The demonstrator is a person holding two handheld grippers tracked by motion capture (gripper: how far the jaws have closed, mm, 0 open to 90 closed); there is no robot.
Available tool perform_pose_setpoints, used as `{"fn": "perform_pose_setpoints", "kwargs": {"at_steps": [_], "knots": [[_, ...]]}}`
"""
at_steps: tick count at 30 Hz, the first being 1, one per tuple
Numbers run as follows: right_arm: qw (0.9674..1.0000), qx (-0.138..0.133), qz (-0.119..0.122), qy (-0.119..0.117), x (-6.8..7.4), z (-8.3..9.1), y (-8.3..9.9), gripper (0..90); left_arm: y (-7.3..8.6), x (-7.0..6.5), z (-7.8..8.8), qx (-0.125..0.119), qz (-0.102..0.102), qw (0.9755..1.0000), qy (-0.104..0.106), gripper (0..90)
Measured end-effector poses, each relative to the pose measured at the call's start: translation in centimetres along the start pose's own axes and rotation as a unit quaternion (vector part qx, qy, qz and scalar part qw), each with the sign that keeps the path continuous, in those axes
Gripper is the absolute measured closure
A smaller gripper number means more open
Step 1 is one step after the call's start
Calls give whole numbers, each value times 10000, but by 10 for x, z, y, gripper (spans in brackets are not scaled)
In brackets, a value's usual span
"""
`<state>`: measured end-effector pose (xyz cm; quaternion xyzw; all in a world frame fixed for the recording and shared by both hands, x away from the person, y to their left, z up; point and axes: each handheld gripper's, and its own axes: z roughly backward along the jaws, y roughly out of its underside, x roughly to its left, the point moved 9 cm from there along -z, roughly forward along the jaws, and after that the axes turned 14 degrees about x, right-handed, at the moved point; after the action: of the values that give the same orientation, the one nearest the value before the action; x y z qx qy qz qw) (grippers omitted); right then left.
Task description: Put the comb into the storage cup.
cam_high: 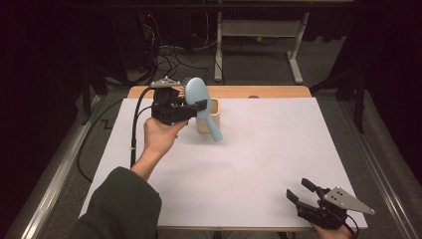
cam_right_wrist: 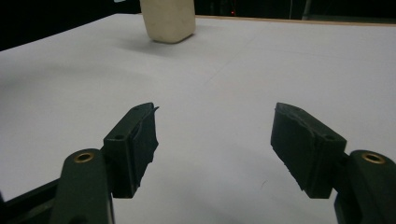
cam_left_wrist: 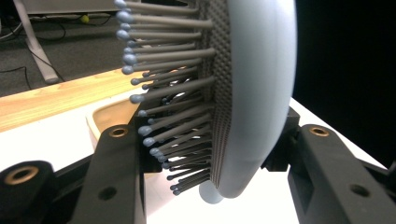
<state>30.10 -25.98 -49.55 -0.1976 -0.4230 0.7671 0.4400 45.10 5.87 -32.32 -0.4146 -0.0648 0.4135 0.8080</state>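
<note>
A pale blue hairbrush (cam_high: 200, 102) is held in the air above the far left part of a white worktop (cam_high: 259, 164), near its far edge. The brush has a smooth, rounded oval back of glossy plastic and a short tapering handle that slants down and to the right, its tip close to the worktop. Seen close in the left gripper view, the hairbrush (cam_left_wrist: 252, 93) has a dark grey, finely dotted cushion from which thin grey bristles stand out in rows, each ending in a small pale blue ball.

The left gripper (cam_high: 191, 107), a black two-jaw tool in the person's left hand (cam_high: 160, 135), is clamped on the brush head, one jaw against the bristle side and one against the smooth back.

Just behind the brush stands a small cream container (cam_high: 209, 115), open at the top, with thick, matte walls and rounded corners. What it holds cannot be made out.

The right gripper (cam_high: 301, 190) rests at the near right corner of the worktop, its jaws spread wide apart with nothing between them. Its black pads (cam_right_wrist: 142, 140) are blocky and slightly rough-edged.

Beyond the white sheet, a strip of light wood (cam_high: 268, 91) shows along the far edge.
</note>
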Motion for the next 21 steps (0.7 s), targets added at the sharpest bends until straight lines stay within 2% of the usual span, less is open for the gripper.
{"fn": "perform_pose_setpoints", "kwargs": {"at_steps": [21], "knots": [[10000,-2,13,17,-1,0,0,323,-38,20,-10,-47,191,9995,-234,535]]}}
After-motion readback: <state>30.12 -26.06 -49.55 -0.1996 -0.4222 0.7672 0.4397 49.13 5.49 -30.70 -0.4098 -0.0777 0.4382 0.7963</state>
